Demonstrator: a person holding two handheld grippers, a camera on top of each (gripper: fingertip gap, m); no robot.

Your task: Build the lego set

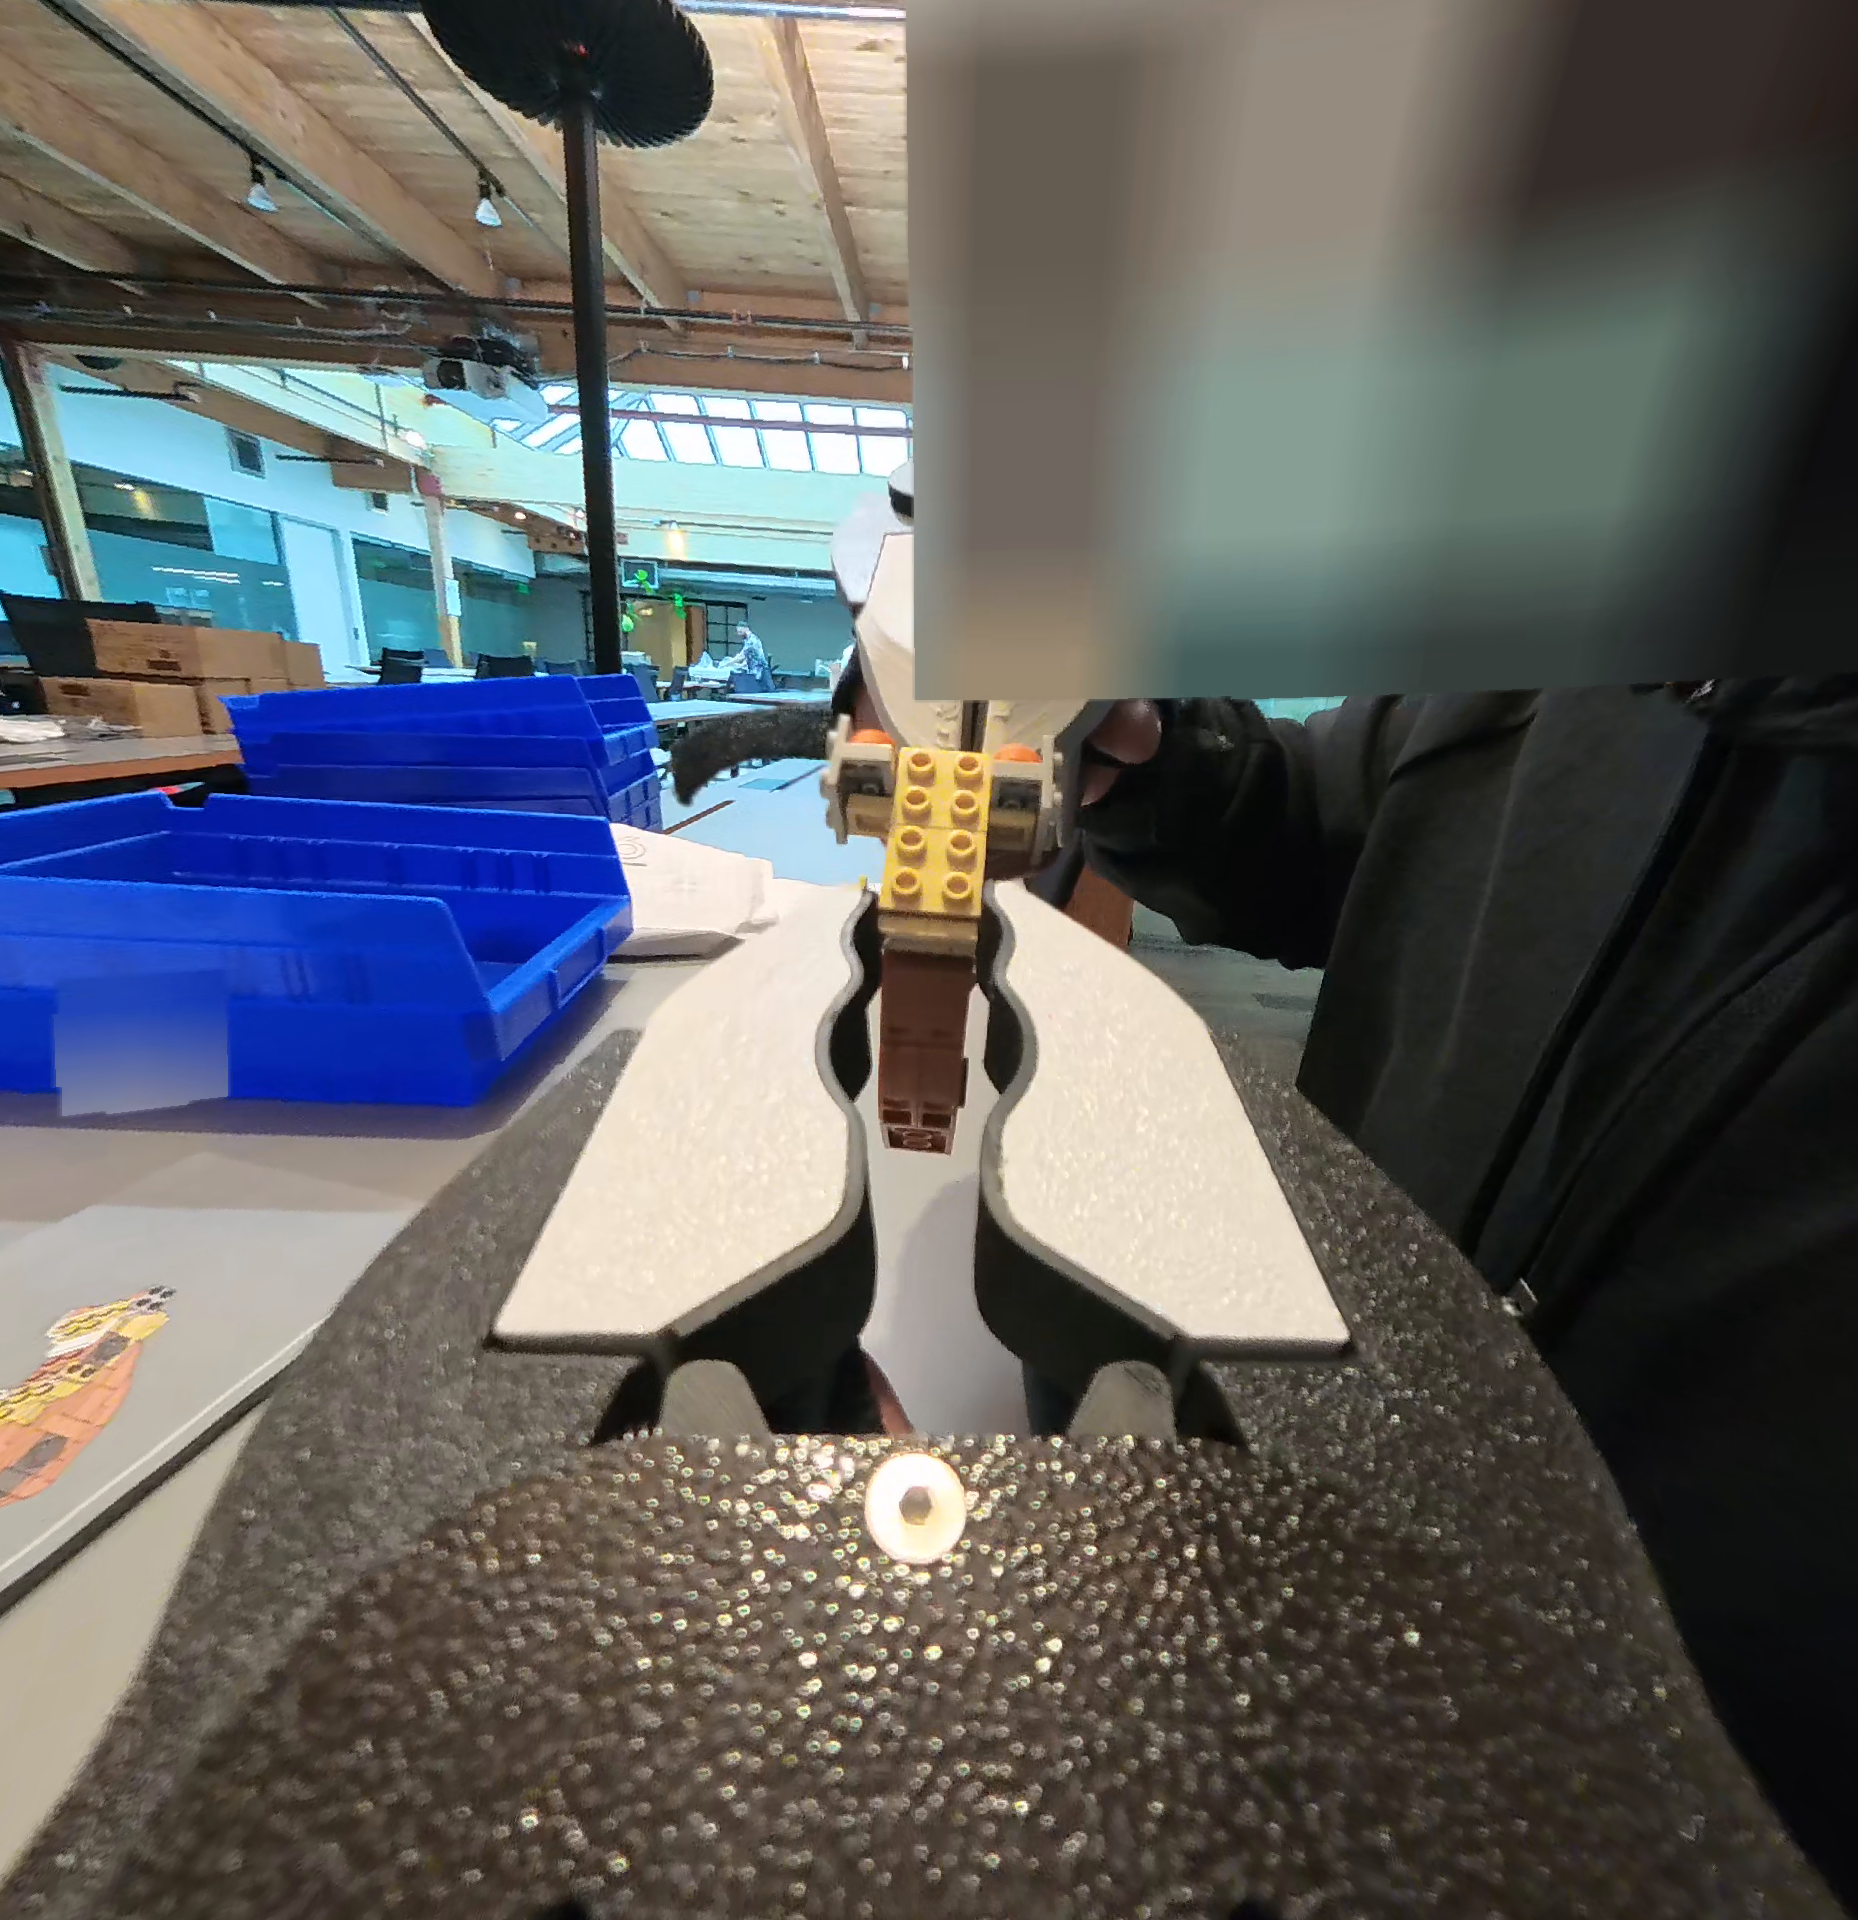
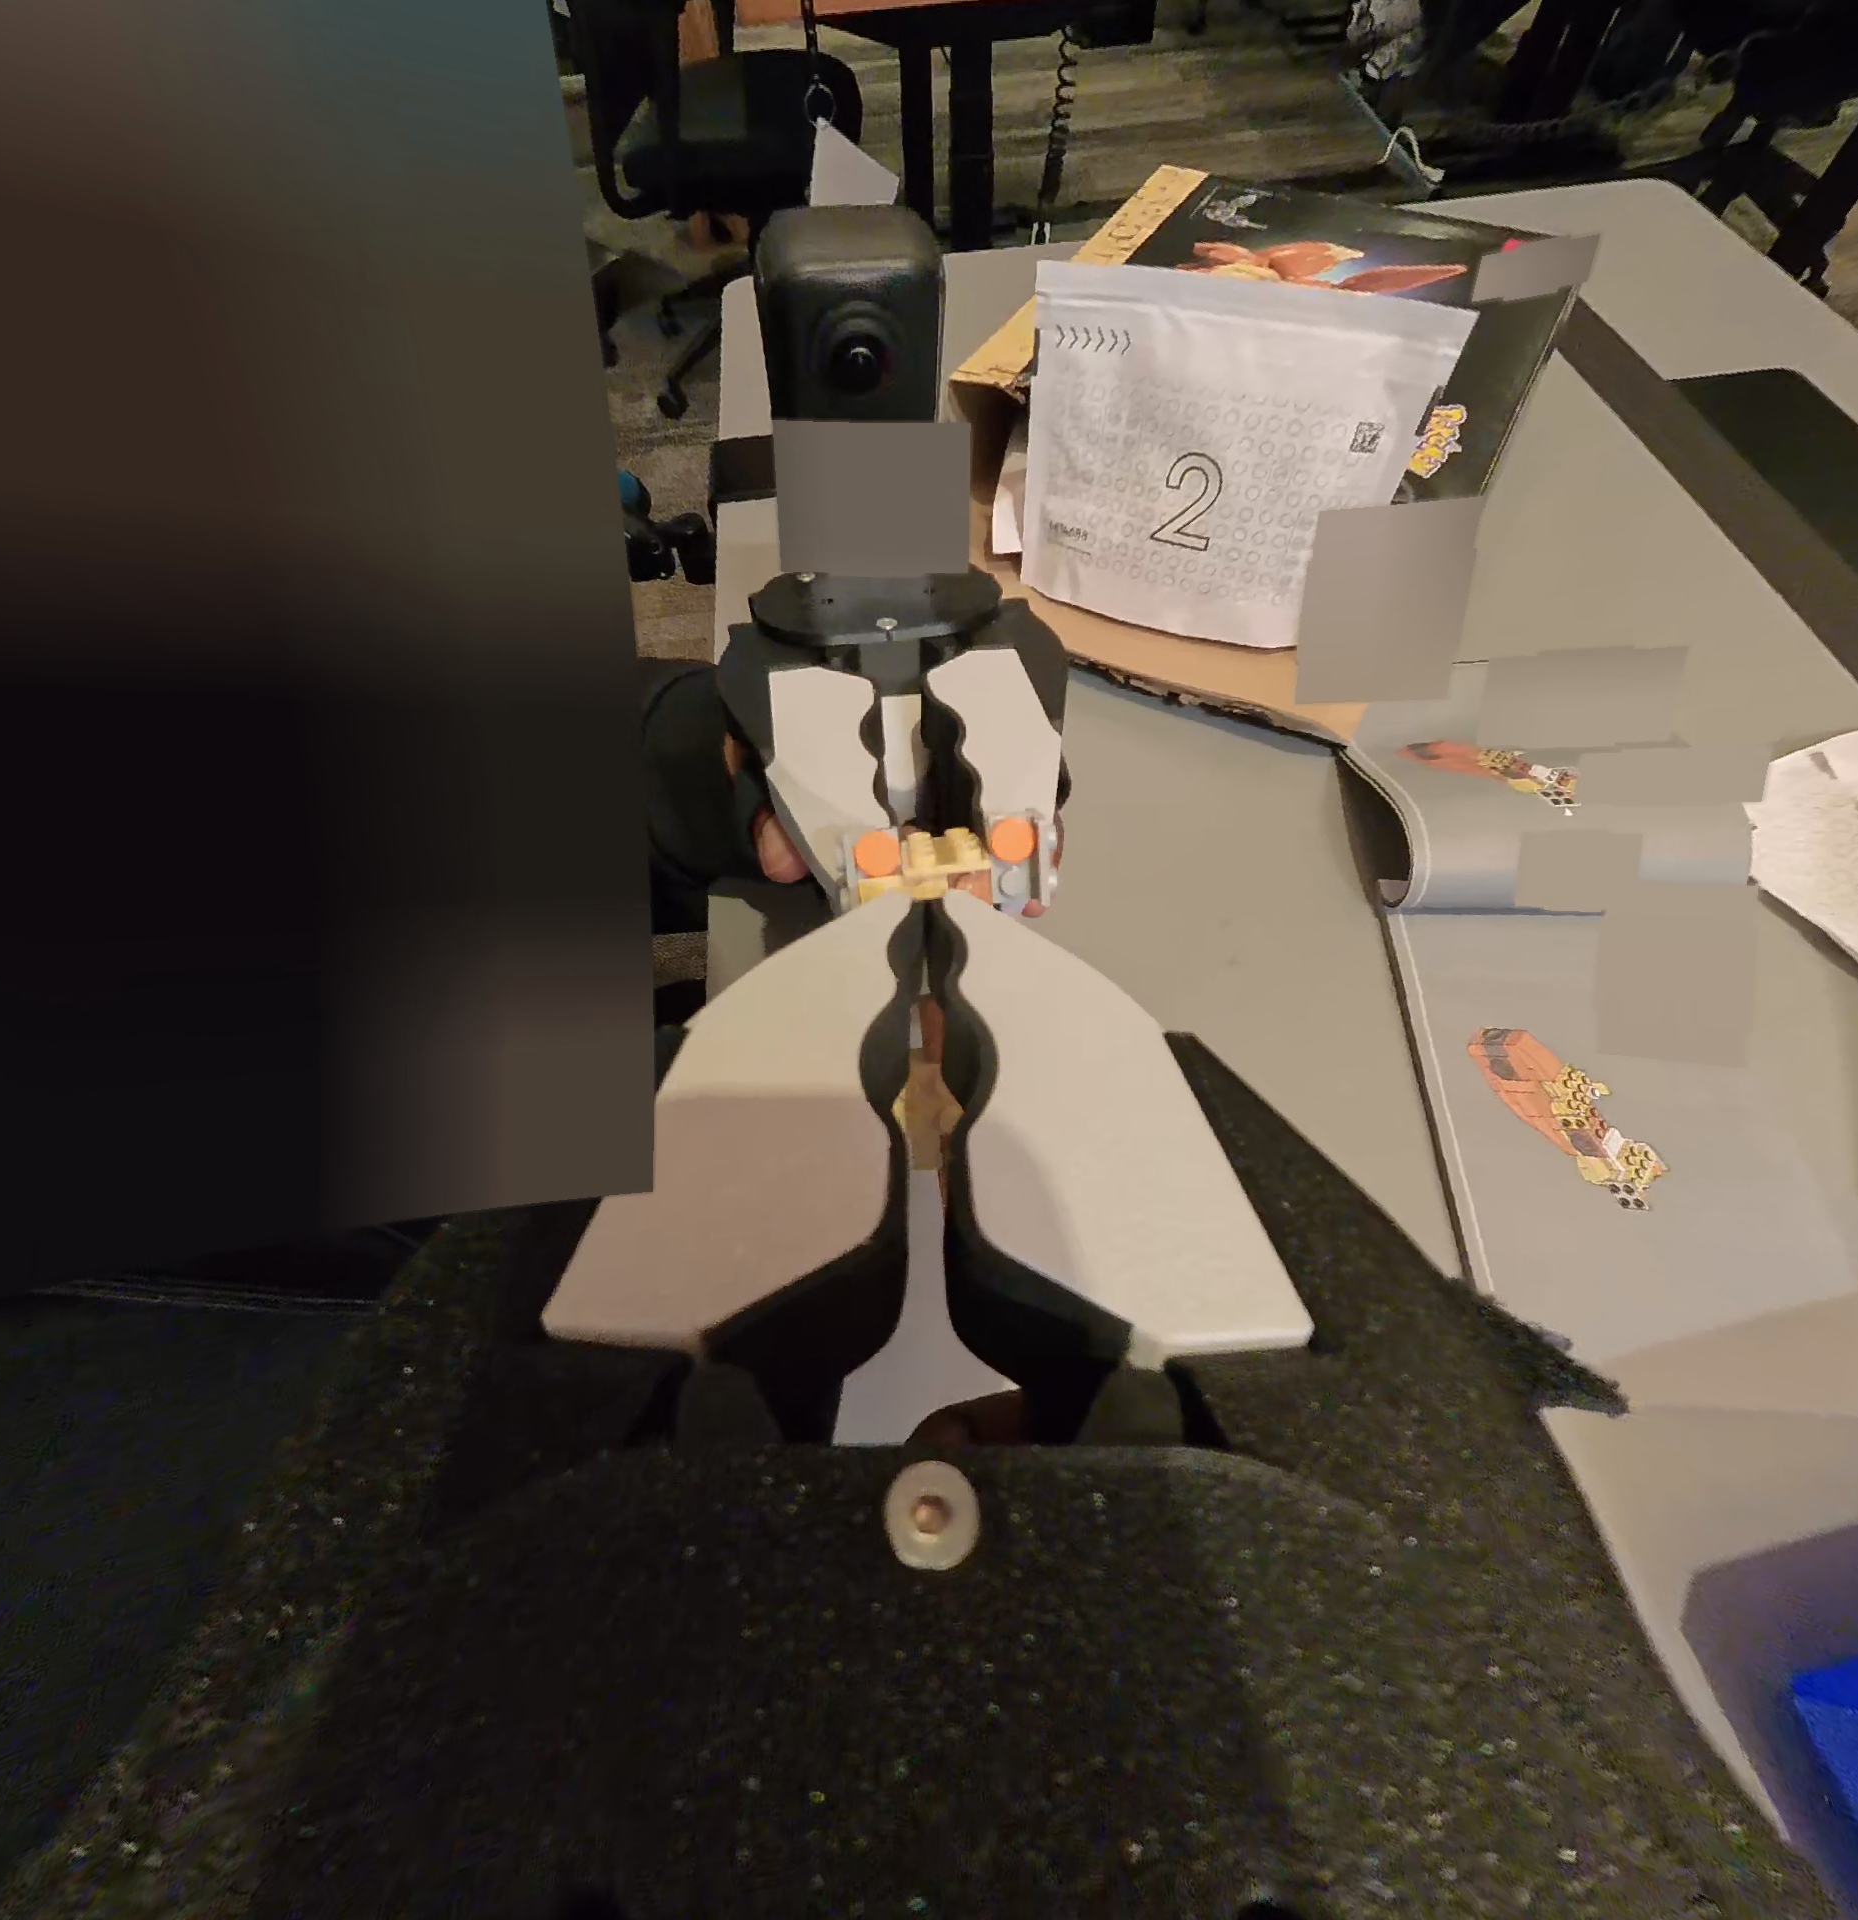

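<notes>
Grippers [image 1: 925, 935] [image 2: 930, 914] meet tip-to-tip, both clamping the lego assembly [image 1: 930, 842].

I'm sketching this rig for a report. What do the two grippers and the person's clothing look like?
Both grippers, left and right, have speckled black bodies with a pale washer, and light grey jaws with wavy black inner edges. The person wears a black zipped jacket and a black glove.

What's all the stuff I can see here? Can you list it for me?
Lego assembly: one, yellow, brown, grey and orange, held between both claws.
Bins: several, blue, on the table's left.
Instruction booklet: one, open, grey pages, on the table.
Parts bag: one, white, leaning on the set box.
Camera: one, black, atop the left claw.
Left claw: grey fingers, gripping the assembly.
Right claw: grey fingers, shut on it.
</notes>
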